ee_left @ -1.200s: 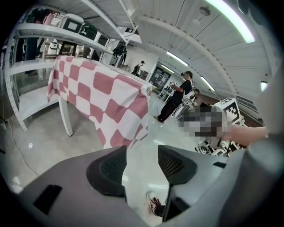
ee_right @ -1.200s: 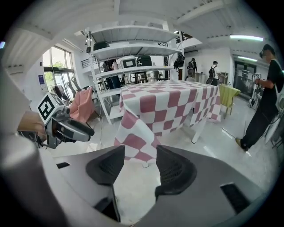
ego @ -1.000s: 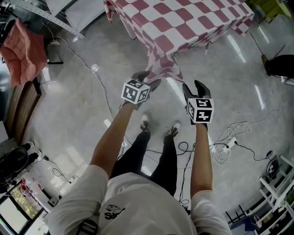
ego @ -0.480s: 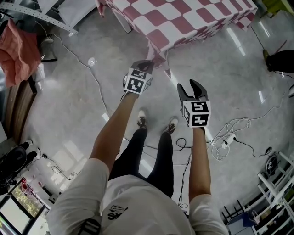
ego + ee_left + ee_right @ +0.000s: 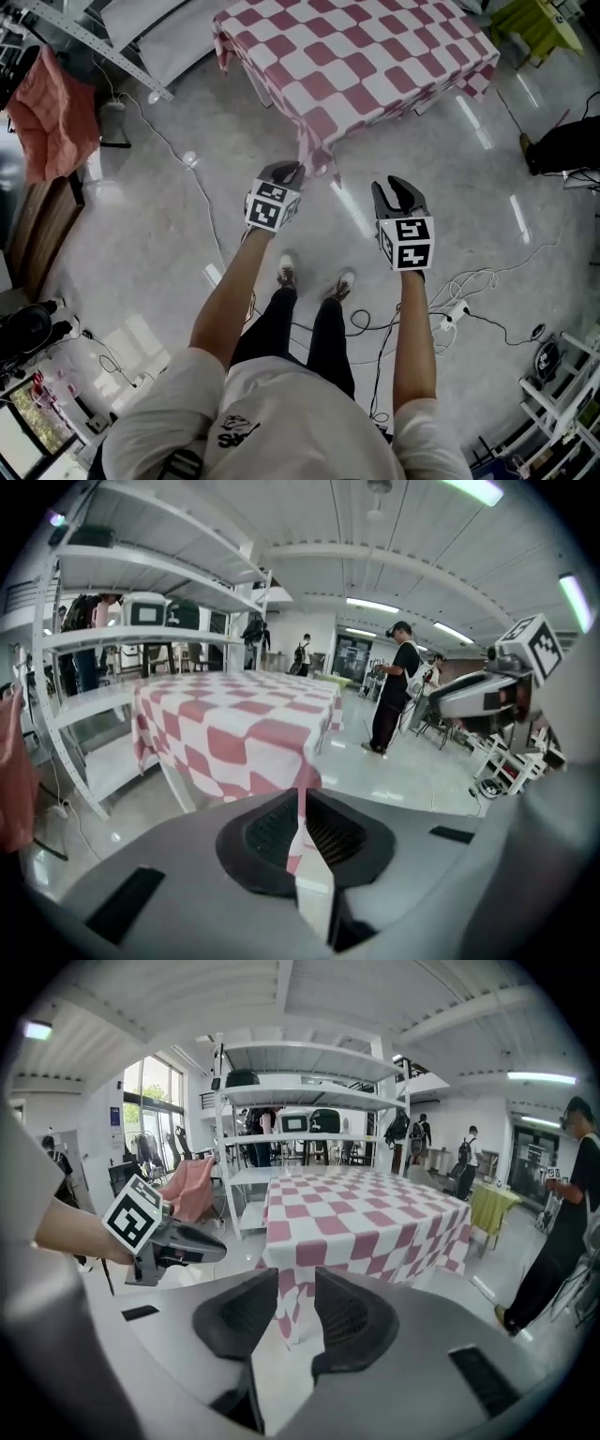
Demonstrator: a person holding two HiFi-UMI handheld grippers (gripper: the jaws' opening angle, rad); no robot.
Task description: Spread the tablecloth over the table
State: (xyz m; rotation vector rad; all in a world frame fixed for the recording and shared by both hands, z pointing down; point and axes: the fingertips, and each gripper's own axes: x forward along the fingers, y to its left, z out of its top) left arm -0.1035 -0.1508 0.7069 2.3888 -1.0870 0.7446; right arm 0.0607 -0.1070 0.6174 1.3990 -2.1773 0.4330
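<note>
At the desk's near corner: a hanging point of the tablecloth (image 5: 356, 56) drops below the edge towards the floor (image 5: 141, 234).
Tablecloth: red-and-white check, lying over the whole top of the desk (image 5: 181, 792), skirts down on every visible side; one white leg shows under the hem in the left gripper view.
Left claw (image 5: 289, 171): jaws have just been closing and now stand all but together, only a sliver of gap between them. In the left gripper view a narrow strip of checked cloth runs down into that gap between the pads (image 5: 272, 832); the claw has the hanging corner pinched.
Right claw (image 5: 399, 187): jaws have just been closing, now roughly half apart. Nothing between the pads (image 5: 352, 1321); the cloth shows through the gap but lies farther off. In the head view this claw sits clear of the cloth, to the right of the hanging corner.
Relative position: both claws point towards the desk, side by side and apart.
Marker cubes: left (image 5: 272, 206) and right (image 5: 408, 244), both facing up at the head camera.
Surroundings: cables (image 5: 469, 291) on the floor at right; orange cloth (image 5: 52, 112) at far left; white shelving rack (image 5: 309, 1082) behind the desk; a standing person (image 5: 394, 696) further back.
</note>
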